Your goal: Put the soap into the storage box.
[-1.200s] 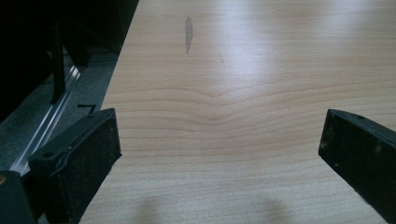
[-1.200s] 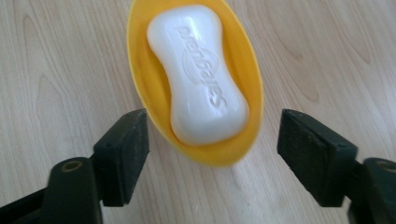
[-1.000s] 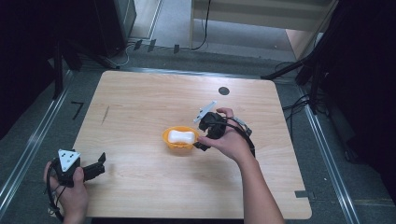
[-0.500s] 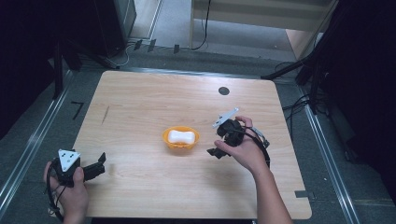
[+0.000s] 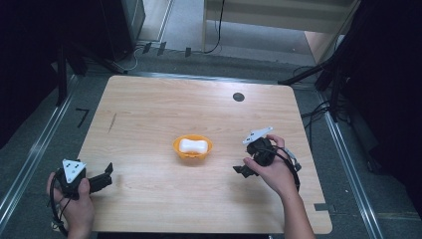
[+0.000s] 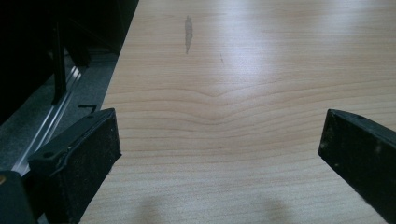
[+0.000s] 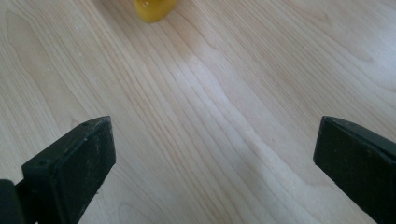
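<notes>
Your small round orange plastic bowl point(image 5: 192, 147) holding a white soap-shaped block point(image 5: 192, 145) sits mid-counter point(image 5: 149, 109). Right of it, your right gripper point(image 5: 242, 170) has just opened wide, empty; your left gripper point(image 5: 105, 175), well left, gapes empty too.

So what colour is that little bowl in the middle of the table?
Orange, and the bowl holds a white lump. The high view shows it best.

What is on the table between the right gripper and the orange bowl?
Nothing: in the high view, bare wooden table separates the right gripper from the orange bowl. The right gripper view shows bare wood too.
</notes>
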`<action>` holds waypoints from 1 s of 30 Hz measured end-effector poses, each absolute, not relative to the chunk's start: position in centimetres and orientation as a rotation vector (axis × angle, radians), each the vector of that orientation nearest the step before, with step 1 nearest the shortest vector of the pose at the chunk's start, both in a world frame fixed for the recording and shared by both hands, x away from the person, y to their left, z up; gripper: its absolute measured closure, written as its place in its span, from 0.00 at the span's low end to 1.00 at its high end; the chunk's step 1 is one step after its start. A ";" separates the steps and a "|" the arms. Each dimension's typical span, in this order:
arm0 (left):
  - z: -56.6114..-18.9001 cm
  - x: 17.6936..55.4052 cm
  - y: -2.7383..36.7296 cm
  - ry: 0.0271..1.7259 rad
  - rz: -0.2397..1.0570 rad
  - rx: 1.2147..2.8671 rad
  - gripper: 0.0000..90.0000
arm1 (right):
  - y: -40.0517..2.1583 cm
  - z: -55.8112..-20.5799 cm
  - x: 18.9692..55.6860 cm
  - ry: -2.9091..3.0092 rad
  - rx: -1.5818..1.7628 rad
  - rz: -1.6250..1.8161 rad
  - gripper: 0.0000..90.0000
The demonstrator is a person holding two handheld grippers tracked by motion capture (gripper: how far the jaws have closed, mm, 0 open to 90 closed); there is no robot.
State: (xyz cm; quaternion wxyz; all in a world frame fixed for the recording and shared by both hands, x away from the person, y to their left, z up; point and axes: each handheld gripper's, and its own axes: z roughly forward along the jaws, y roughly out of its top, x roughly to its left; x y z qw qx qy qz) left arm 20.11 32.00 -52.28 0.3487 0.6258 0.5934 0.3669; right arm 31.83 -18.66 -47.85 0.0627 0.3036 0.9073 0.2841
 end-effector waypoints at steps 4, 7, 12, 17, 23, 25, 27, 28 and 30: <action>-52.3 20.1 32.0 1.537 0.950 1.621 0.00 | -19.7 -48.3 31.3 2.725 0.946 0.855 0.00; -52.3 20.1 32.0 1.541 0.946 1.621 0.00 | -20.5 -48.6 30.9 2.710 0.966 0.851 0.00; -52.3 20.1 32.0 1.542 0.946 1.620 0.00 | -21.8 -49.1 30.3 2.680 1.000 0.852 0.00; -52.3 20.1 32.0 1.541 0.947 1.620 0.00 | -23.0 -49.5 29.7 2.655 1.031 0.859 0.00; -52.3 20.1 32.0 1.540 0.947 1.621 0.00 | -24.4 -50.3 29.1 2.628 1.063 0.871 0.00; -52.3 20.1 32.0 1.541 0.948 1.621 0.00 | -24.8 -50.7 28.7 2.615 1.087 0.870 0.00; -52.3 20.1 32.0 1.541 0.947 1.620 0.00 | -25.1 -51.0 28.4 2.599 1.096 0.866 0.00; -52.3 20.1 32.0 1.541 0.947 1.620 0.00 | -25.3 -51.2 28.3 2.593 1.098 0.869 0.00; -52.3 20.1 32.0 1.541 0.949 1.621 0.00 | -25.7 -51.5 28.0 2.578 1.121 0.875 0.00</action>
